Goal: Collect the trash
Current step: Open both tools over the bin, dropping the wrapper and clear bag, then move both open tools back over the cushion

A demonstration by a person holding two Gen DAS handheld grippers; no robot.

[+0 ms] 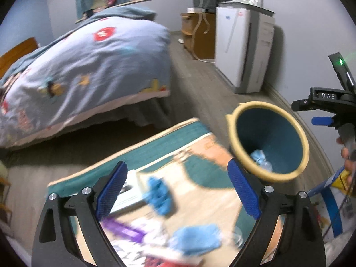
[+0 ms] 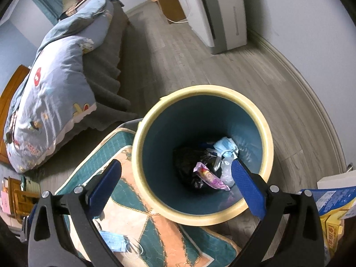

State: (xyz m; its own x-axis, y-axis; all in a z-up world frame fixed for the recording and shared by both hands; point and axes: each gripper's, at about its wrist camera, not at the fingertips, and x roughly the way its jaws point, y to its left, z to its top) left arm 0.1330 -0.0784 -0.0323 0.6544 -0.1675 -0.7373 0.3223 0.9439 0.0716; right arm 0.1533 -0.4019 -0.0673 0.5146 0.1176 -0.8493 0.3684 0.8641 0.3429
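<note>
A round bin with a cream rim (image 2: pixel 200 219) and teal inside stands on the floor at the rug's corner. In it lie a black bag (image 2: pixel 189 164), a purple wrapper (image 2: pixel 211 178) and a blue face mask (image 2: pixel 227 146). My right gripper (image 2: pixel 175 164) hangs open above the bin's mouth, nothing between its pads. My left gripper (image 1: pixel 176 166) is open and empty over the rug (image 1: pixel 200 200), left of the bin (image 1: pixel 278 138). Below it, blurred, lie two blue masks (image 1: pixel 159 194) (image 1: pixel 195 239) and a purple wrapper (image 1: pixel 124 228). Another mask (image 2: pixel 115 241) lies on the rug.
A bed with a blue quilt (image 1: pixel 89 66) fills the left. A white appliance (image 1: pixel 242 46) and a wooden nightstand (image 1: pixel 195 37) stand along the far wall. A yellow box (image 2: pixel 331 229) sits right of the bin. Bare wood floor (image 2: pixel 200 55) runs between bed and wall.
</note>
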